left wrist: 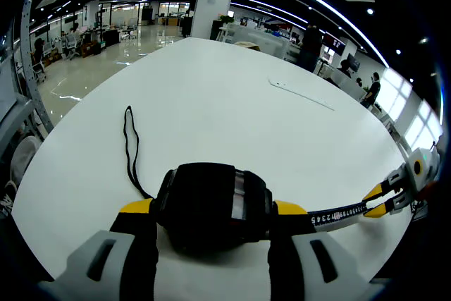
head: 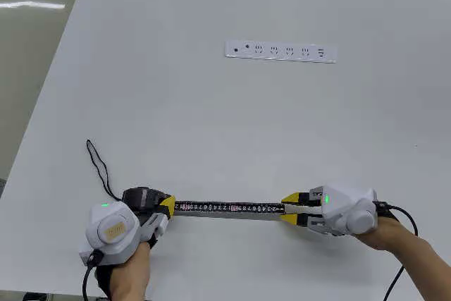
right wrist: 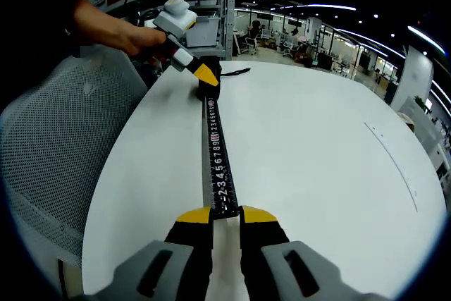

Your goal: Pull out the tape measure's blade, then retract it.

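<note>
A black tape measure case [head: 144, 200] [left wrist: 213, 202] [right wrist: 209, 83] rests on the white table near its front edge, and my left gripper [head: 166, 215] [left wrist: 211, 208] is shut on it. Its blade [head: 229, 208] [right wrist: 217, 160] [left wrist: 338, 215], black with white numbers, runs out to the right across the table. My right gripper [head: 289, 209] [right wrist: 225, 214] is shut on the blade's end. A thin black wrist cord [head: 99, 163] [left wrist: 131, 146] trails from the case toward the back left.
A white power strip [head: 280, 51] [left wrist: 301, 93] [right wrist: 391, 156] lies farther back on the table [head: 211, 118]. The table's left edge [head: 49, 82] drops to the floor. A mesh chair back [right wrist: 49, 160] stands beside the table in the right gripper view.
</note>
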{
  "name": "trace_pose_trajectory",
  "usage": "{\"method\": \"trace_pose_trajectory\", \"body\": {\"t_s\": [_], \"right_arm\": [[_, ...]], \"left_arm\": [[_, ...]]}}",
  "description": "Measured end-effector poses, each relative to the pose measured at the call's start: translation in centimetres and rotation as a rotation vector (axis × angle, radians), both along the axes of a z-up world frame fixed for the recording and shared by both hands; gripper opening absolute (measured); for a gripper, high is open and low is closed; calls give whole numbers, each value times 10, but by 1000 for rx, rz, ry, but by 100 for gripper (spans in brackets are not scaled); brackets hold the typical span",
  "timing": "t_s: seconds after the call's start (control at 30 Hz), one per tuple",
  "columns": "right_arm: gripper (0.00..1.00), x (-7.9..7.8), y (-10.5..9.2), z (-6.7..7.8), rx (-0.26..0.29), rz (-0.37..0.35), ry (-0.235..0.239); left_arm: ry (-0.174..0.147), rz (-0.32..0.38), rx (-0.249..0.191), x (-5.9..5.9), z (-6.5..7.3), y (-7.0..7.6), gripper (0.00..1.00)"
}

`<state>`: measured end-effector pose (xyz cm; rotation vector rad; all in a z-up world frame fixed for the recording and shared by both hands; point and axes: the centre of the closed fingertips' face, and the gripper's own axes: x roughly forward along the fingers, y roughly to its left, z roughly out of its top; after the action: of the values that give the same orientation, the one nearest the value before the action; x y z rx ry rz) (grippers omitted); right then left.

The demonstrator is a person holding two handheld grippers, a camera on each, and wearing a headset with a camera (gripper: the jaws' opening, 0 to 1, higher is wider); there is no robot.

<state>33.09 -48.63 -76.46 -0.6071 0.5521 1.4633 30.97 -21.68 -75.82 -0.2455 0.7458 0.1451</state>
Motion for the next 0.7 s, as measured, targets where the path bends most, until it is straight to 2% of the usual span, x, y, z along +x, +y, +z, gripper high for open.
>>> {"method": "trace_pose_trajectory", "body": {"t_s": [0.7], "right_arm": [[12,0,7,5,3,10,-8]], "left_arm": [[3,1,-10,0,0,0,60]]}}
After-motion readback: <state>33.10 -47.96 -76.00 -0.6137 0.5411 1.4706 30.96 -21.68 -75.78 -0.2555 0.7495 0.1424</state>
